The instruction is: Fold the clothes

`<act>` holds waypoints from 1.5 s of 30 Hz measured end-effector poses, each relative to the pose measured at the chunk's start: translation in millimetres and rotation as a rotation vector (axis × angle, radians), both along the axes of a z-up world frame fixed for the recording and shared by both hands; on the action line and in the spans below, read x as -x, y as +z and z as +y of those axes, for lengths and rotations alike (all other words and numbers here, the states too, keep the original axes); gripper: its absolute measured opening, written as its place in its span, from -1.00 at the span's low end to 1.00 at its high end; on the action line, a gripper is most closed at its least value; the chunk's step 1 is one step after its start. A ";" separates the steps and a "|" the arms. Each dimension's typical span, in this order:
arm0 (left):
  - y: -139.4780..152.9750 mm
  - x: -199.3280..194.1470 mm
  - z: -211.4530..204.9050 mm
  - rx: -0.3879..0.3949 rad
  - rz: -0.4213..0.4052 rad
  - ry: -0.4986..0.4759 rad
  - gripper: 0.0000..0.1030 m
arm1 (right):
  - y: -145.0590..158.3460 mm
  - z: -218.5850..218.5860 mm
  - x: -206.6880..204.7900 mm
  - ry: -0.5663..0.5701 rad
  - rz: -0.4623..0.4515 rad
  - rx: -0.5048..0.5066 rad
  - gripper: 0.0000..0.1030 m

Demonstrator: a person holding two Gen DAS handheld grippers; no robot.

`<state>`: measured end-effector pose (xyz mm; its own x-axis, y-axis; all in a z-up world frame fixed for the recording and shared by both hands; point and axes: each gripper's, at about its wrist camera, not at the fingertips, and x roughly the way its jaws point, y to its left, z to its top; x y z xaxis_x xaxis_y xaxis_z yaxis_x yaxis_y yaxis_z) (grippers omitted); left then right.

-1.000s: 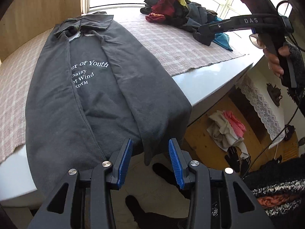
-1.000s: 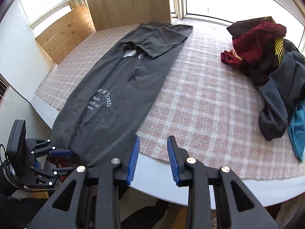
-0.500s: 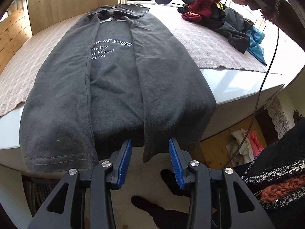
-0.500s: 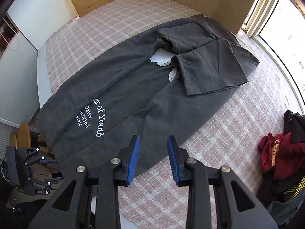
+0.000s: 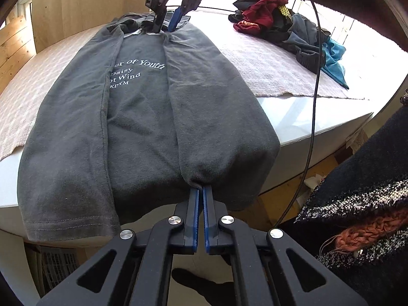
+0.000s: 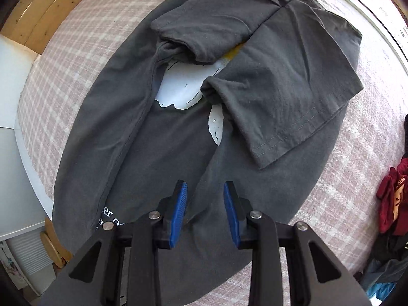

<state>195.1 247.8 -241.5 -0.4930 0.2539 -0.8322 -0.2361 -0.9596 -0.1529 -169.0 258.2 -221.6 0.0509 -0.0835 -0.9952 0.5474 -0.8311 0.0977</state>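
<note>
We are gripping the near hem of the dark T-shirt point(image 5: 142, 117) in the clenched left gripper point(image 5: 199, 191) while positioning the parted right gripper point(image 6: 205, 204) over its collar end, the shirt's long axis running lengthwise between them across the table point(image 5: 301, 117).

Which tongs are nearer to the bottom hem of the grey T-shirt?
Left. The left tongs are closed on the bottom hem of the grey T-shirt at the table edge. The right tongs are open above its far end, near the folded sleeves.
</note>
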 end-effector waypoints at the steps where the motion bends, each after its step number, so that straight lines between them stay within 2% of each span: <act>1: 0.7 -0.6 -0.8 -0.004 0.002 0.000 -0.96 | -4.0 -1.3 0.6 -0.002 -0.004 -0.009 -0.42; 5: 4.3 -3.1 -4.3 -0.020 0.011 0.001 -0.96 | -5.6 -5.7 -3.2 0.029 0.028 -0.002 -0.43; 6: 6.6 -4.0 -5.4 -0.028 0.017 0.003 -0.96 | -5.2 -5.7 -4.9 0.038 0.038 -0.005 -0.58; 7: 8.9 -4.8 -6.5 -0.036 0.023 0.005 -0.96 | -4.3 -4.8 -5.7 0.039 0.039 0.002 -0.85; 8: 11.6 -5.9 -7.7 -0.045 0.028 0.006 -0.96 | -2.8 -2.7 -5.3 0.028 0.026 0.022 -0.89; 11: 22.3 -12.4 -12.4 -0.064 0.040 0.008 -0.96 | 5.6 4.7 -1.2 -0.027 -0.005 0.095 -0.90; 13: 26.7 -16.0 -16.2 -0.070 0.036 0.010 -0.97 | 13.5 4.3 -1.3 -0.032 0.007 0.128 -0.91; 17: 24.0 -17.8 -18.5 -0.055 0.017 0.004 -0.97 | 19.3 0.5 -3.5 -0.031 0.009 0.146 -0.91; 20: 21.7 -16.1 -13.8 -0.049 0.011 -0.009 -0.97 | 16.9 4.2 -3.7 -0.051 -0.003 0.077 -0.87; 22: 22.5 -15.3 -10.5 -0.047 0.015 -0.020 -0.97 | 14.2 10.3 -2.2 -0.102 -0.024 0.034 -0.76; 25: 22.5 -15.4 -9.3 -0.044 0.017 -0.026 -0.97 | 12.2 12.4 -4.4 -0.135 -0.081 0.054 -0.75; 26: 22.4 -15.5 -9.9 -0.045 0.017 -0.026 -0.97 | 11.6 10.1 -7.5 -0.130 -0.083 0.049 -0.74; 28: 22.3 -15.7 -12.5 -0.047 0.016 -0.022 -0.97 | 8.0 4.1 -14.6 -0.098 -0.078 0.024 -0.57; 32: 22.3 -16.5 -13.8 -0.049 0.018 -0.020 -0.97 | -0.7 0.7 -24.9 -0.073 -0.074 0.010 -0.53; 33: 22.3 -16.7 -13.6 -0.050 0.019 -0.020 -0.97 | -2.9 -0.2 -27.5 -0.067 -0.073 0.007 -0.54; 36: 23.9 -18.2 -13.6 -0.061 0.027 -0.017 -0.97 | -3.3 0.5 -33.2 -0.055 -0.071 0.017 -0.93; 41: 30.8 -23.3 -18.7 -0.078 0.045 0.002 -0.98 | 15.3 1.6 -38.2 -0.053 -0.051 0.089 -0.94; 45: 31.0 -23.5 -21.5 -0.081 0.041 0.012 -0.98 | 22.8 -4.7 -42.8 -0.044 -0.027 0.093 -0.93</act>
